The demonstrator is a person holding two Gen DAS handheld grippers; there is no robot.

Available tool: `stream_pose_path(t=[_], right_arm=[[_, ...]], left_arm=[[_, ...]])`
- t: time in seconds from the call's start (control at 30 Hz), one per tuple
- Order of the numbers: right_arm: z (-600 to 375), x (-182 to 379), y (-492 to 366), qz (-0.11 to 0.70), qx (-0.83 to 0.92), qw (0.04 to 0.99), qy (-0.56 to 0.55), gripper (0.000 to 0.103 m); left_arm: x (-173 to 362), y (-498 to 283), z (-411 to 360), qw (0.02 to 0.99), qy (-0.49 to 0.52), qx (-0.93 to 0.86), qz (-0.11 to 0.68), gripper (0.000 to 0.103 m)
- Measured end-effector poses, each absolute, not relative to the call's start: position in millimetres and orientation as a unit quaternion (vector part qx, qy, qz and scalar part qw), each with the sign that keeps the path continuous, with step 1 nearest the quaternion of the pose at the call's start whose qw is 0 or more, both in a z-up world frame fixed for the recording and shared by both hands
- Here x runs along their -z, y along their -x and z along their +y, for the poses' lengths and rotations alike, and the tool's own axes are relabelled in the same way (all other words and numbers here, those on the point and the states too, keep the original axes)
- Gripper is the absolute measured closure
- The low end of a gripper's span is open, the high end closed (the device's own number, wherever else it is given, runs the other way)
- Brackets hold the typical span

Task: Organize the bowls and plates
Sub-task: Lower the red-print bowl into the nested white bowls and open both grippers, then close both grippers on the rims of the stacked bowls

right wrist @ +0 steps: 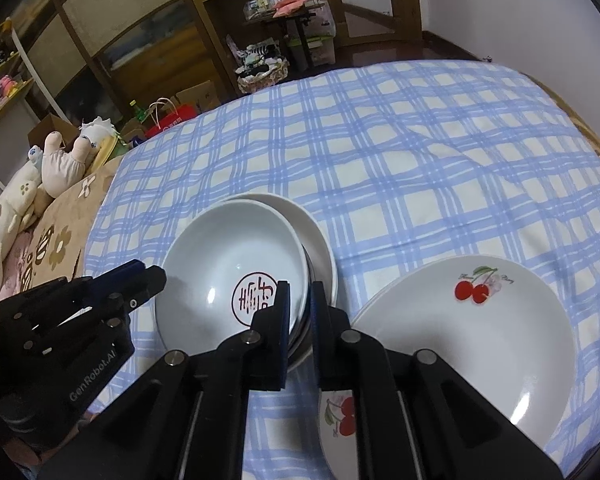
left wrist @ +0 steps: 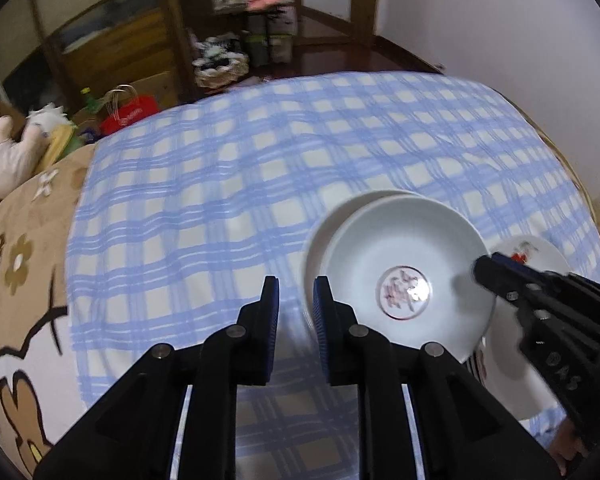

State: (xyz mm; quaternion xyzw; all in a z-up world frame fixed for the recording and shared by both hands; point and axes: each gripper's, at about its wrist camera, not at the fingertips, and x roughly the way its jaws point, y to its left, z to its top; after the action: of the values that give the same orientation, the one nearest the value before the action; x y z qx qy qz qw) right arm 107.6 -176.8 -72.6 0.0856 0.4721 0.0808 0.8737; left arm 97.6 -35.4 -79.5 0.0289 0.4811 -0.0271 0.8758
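On the blue checked cloth sits a nested stack of bowls: top bowl with red seal mark, a wider plain bowl under it. Just to the right, the cherry plates, stacked, at least two.

Right gripper is clamped on the near rim of the seal bowl, one finger inside, the other outside; narrow gap, pads on the rim. Left gripper is nearly closed with nothing between the jaws, only cloth below; it hovers just beside the stack's left edge, not touching as far as visible.

Step in hand looks like seating or squaring the seal bowl in the stack. To do it well: keep the rim pinch firm, lower level, centre it over the lower bowl (it sits offset now), and use the left tongs to steady the far-side rim so the stack doesn't slide on soft cloth.

Right wrist view shows the rim pinch, the dark edges of bowls lower in the stack, and the cherry print. Left wrist view is blurred but shows the empty left jaws and the right gripper's tip from outside, crossing the bowl rim.
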Motion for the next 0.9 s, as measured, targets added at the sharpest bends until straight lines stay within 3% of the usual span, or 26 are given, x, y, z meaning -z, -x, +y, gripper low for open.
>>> stream_pose_path(t=[0.2, 0.4, 0.5, 0.57, 0.6, 0.67, 0.73, 0.8, 0.9], right_arm=[[-183.8, 59.9, -108.6, 0.456, -0.08, 0.882, -0.09, 0.093], [-199.1, 52.8, -111.7, 0.452, -0.07, 0.885, -0.087, 0.092], [-207.2, 52.5, -113.2, 0.454, -0.06, 0.885, -0.088, 0.068], [-213.9, 52.6, -113.6, 0.452, -0.048, 0.886, -0.093, 0.045], [-216.0, 52.8, -114.0, 0.453, -0.045, 0.886, -0.094, 0.04], [-219.3, 53.9, -115.5, 0.456, -0.041, 0.884, -0.092, 0.022], [-223.3, 54.6, -115.9, 0.454, -0.025, 0.886, -0.091, 0.008], [-227.2, 55.3, -115.7, 0.451, -0.014, 0.888, -0.093, 0.0], [-233.3, 59.1, -117.3, 0.457, -0.008, 0.884, -0.097, 0.0]], left_arm=[[77.6, -100.5, -20.0, 0.874, -0.023, 0.015, 0.485, 0.082], [79.0, -108.6, -7.3, 0.873, -0.031, 0.004, 0.486, 0.058], [79.3, -112.1, 1.0, 0.872, -0.022, -0.001, 0.49, 0.049], [79.7, -114.2, 6.5, 0.871, -0.016, -0.008, 0.491, 0.039], [79.8, -115.0, 9.7, 0.871, -0.014, -0.014, 0.49, 0.036], [81.2, -117.2, 13.1, 0.869, -0.018, -0.023, 0.494, 0.022], [84.2, -120.2, 15.4, 0.865, -0.02, -0.026, 0.5, 0.017], [87.8, -122.8, 17.2, 0.86, -0.017, -0.03, 0.509, 0.017], [95.9, -126.8, 18.4, 0.85, -0.011, -0.023, 0.527, 0.016]])
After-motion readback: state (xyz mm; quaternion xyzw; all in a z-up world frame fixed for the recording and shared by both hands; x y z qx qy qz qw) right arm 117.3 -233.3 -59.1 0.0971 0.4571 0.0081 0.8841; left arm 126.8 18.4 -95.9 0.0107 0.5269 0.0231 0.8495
